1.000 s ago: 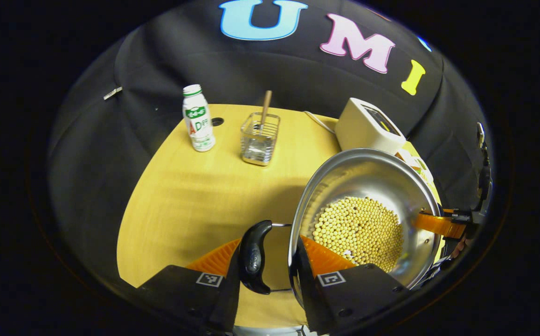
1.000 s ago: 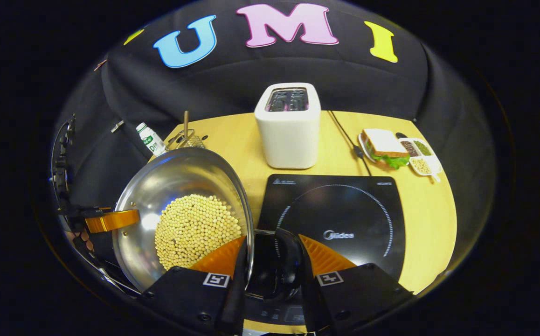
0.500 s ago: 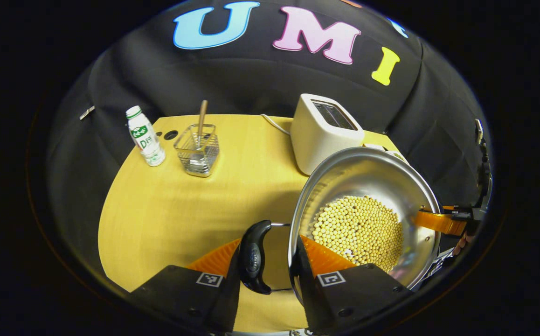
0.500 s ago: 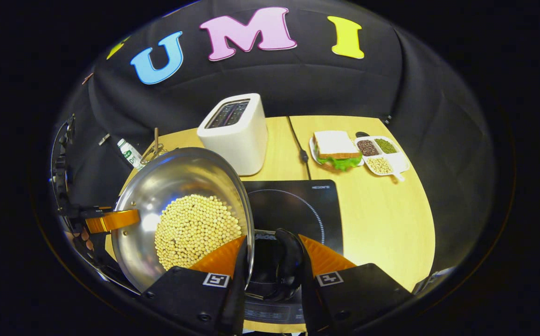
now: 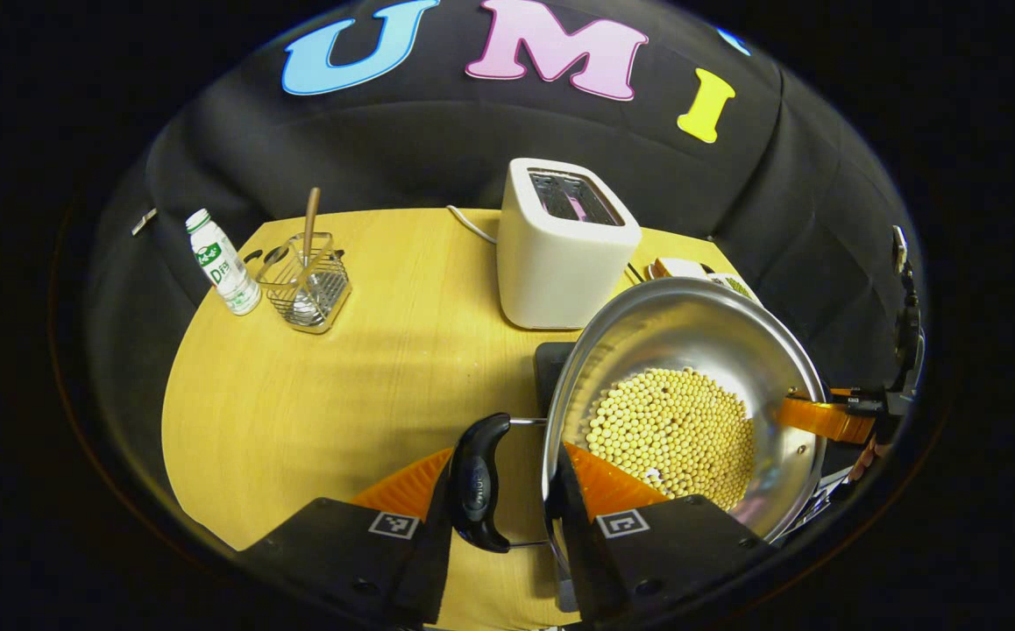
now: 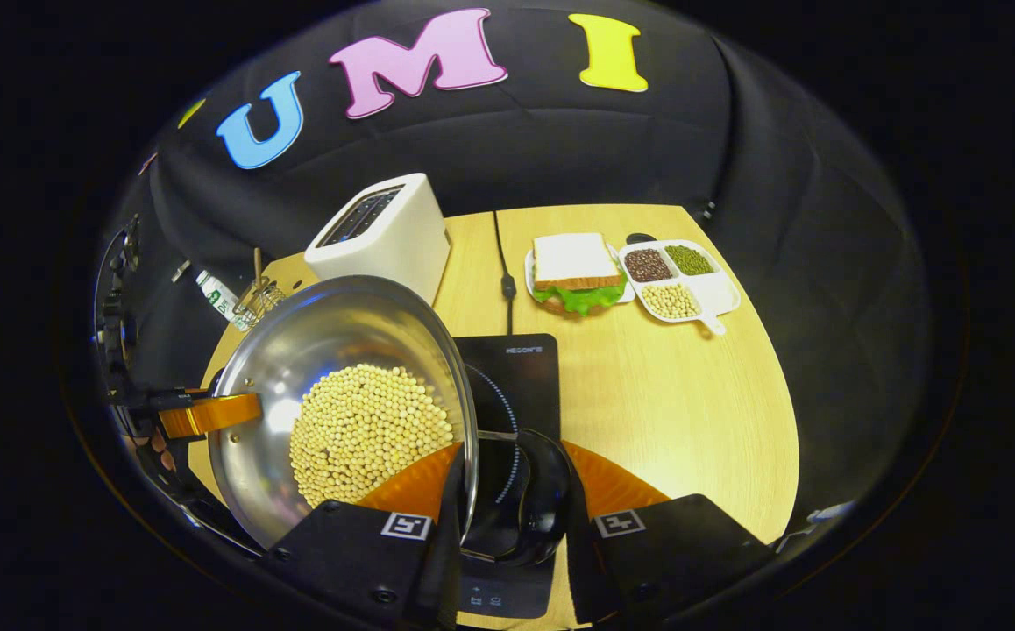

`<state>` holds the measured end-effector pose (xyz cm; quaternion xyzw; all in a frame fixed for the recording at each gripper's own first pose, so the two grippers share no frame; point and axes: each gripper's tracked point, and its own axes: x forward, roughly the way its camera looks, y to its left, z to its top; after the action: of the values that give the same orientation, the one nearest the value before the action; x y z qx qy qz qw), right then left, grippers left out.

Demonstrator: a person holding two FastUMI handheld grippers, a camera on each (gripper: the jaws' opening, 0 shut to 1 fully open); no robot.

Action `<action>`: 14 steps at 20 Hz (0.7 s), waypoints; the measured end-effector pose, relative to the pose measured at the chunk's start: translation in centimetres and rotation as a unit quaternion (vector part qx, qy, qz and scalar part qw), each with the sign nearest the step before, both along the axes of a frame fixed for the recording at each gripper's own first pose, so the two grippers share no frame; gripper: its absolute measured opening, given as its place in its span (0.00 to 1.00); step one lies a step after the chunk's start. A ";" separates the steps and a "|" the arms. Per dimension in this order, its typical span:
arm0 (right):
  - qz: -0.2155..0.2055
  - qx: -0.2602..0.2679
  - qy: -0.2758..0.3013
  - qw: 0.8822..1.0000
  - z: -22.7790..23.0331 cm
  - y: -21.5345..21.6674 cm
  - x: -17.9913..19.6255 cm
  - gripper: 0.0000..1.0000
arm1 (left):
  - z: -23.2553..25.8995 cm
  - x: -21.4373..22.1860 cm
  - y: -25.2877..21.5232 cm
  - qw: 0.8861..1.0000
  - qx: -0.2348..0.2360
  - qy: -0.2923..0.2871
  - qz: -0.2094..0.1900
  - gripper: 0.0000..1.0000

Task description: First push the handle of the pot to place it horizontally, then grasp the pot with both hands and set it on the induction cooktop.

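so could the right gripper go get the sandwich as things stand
Probably not yet. The right gripper is shut on the pot's black handle, sharing the pot of soybeans with the left gripper. The bare table toward the sandwich looks clear once it lets go.

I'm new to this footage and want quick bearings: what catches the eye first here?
A shiny steel pot full of pale beans dominates, held between both grippers, each shut on a black side handle. Behind it stands a white toaster; the black cooktop lies beside the pot, with a sandwich farther back.
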<state>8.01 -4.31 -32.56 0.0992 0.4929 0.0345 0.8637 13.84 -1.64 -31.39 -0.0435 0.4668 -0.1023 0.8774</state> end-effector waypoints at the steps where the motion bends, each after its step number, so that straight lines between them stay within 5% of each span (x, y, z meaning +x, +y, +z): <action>1: -0.002 0.000 0.001 1.000 -0.3 -0.5 0.0 0.53 | -0.2 0.3 -0.6 1.000 0.002 0.000 -0.003 0.59; 14: -0.005 0.002 0.018 1.000 -3.5 -1.7 0.3 0.53 | -3.0 1.2 -2.7 1.000 0.009 0.009 0.001 0.59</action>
<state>8.34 -6.04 -36.11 0.1037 0.5082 0.0297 0.8545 15.07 -4.33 -34.36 -0.0374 0.4752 -0.0966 0.8738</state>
